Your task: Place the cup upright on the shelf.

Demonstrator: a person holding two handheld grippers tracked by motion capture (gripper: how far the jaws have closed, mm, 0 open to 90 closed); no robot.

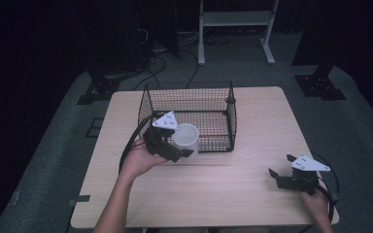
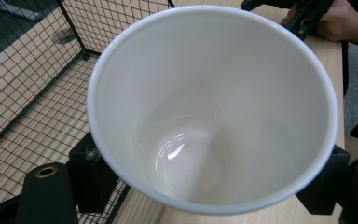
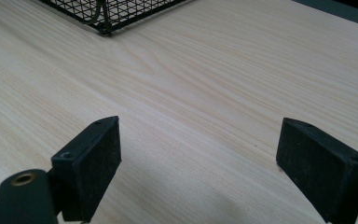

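Two grippers in our hands over a pale wooden table [image 1: 233, 194], left gripper [image 1: 177, 148] left of centre, clamped on a white cup [image 1: 186, 137] against the wire basket's [image 1: 189, 99] front wall, right gripper [image 1: 279, 167] lower right, jaws wide apart, holding nothing.

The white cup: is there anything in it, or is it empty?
Empty. The left gripper view looks straight into the cup: bare glossy white walls and bottom, with only a light reflection.

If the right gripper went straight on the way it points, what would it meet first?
Probably bare wooden table: the open right gripper aims low across it, and the black wire basket's corner sits off to the left, though depth is unclear.
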